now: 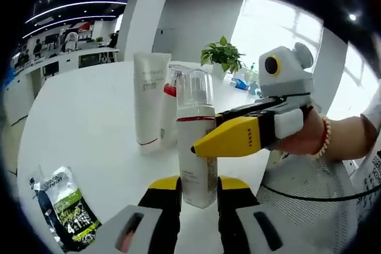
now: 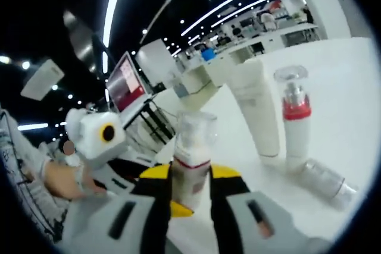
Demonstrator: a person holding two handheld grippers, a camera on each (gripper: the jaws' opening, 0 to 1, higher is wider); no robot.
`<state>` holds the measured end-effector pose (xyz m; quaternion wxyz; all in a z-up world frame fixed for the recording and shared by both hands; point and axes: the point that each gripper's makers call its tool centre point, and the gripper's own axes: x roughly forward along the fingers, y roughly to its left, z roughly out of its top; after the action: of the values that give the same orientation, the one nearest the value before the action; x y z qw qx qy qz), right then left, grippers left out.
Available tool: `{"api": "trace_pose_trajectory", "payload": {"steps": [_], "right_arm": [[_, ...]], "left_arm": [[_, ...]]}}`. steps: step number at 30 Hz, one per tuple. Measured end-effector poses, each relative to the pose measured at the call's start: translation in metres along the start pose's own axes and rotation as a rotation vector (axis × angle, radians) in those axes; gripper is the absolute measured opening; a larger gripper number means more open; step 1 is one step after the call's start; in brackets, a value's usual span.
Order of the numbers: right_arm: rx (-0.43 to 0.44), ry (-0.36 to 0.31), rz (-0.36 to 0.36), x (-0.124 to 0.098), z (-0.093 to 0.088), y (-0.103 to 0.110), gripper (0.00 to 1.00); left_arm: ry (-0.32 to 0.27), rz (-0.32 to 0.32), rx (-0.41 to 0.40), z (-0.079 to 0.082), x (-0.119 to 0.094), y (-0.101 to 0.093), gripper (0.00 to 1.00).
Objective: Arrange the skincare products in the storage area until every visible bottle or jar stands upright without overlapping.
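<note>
A white pump bottle [image 1: 196, 141] with a clear cap and a red band stands upright on the white table [image 1: 89, 135]. My left gripper [image 1: 198, 185] has its yellow-tipped jaws pressed against both sides of the bottle's base. My right gripper [image 1: 202, 138] comes in from the right and straddles the bottle at mid-height. In the right gripper view the same bottle [image 2: 191, 159] sits tight between my right gripper's [image 2: 191, 173] jaws. Behind it stand a white tube [image 1: 149, 102] and a second red-banded pump bottle [image 1: 170, 96]. A clear bottle [image 2: 324, 179] lies on its side.
A green and black sachet [image 1: 65, 206] lies flat at the table's near left. A white mesh basket [image 1: 309, 194] is at the lower right. A potted plant [image 1: 221, 55] and small items stand at the far edge. A person's hand [image 1: 309, 138] holds the right gripper.
</note>
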<state>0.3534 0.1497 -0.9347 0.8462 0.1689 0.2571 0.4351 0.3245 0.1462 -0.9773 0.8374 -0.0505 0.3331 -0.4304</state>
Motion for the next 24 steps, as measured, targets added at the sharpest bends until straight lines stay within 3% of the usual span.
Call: {"api": "trace_pose_trajectory", "payload": {"steps": [6,10,12,16,18,19,20,22,24], "right_arm": [[-0.003,-0.041,0.041,-0.002,0.009,0.006,0.23],[0.019,-0.051,0.083,-0.006,0.013,0.009,0.23],[0.081,-0.066,0.125,-0.008,0.016,0.013,0.22],[0.114,-0.064,0.134,-0.011,0.018,0.013,0.21],[0.08,-0.053,0.099,-0.01,0.016,0.013,0.21],[0.034,-0.053,0.038,-0.009,0.014,0.006,0.21],[-0.005,-0.053,-0.009,-0.007,0.013,0.001,0.21],[-0.076,-0.007,-0.065,-0.004,0.003,-0.002,0.21],[-0.099,0.025,-0.096,-0.001,-0.003,-0.003,0.21]], "left_arm": [[-0.036,-0.123,-0.135,0.007,-0.004,-0.012,0.22],[-0.047,-0.176,-0.159,0.01,-0.005,-0.02,0.22],[-0.048,-0.209,-0.165,0.012,-0.006,-0.025,0.22],[-0.056,-0.245,-0.179,0.014,-0.007,-0.031,0.23],[-0.052,-0.223,-0.186,0.013,-0.005,-0.029,0.23],[-0.049,-0.176,-0.158,0.011,-0.002,-0.023,0.24],[-0.046,-0.106,-0.108,0.008,0.0,-0.015,0.24],[-0.031,-0.027,0.01,0.006,0.001,-0.008,0.28],[-0.035,0.005,0.069,0.006,0.003,-0.008,0.34]]}}
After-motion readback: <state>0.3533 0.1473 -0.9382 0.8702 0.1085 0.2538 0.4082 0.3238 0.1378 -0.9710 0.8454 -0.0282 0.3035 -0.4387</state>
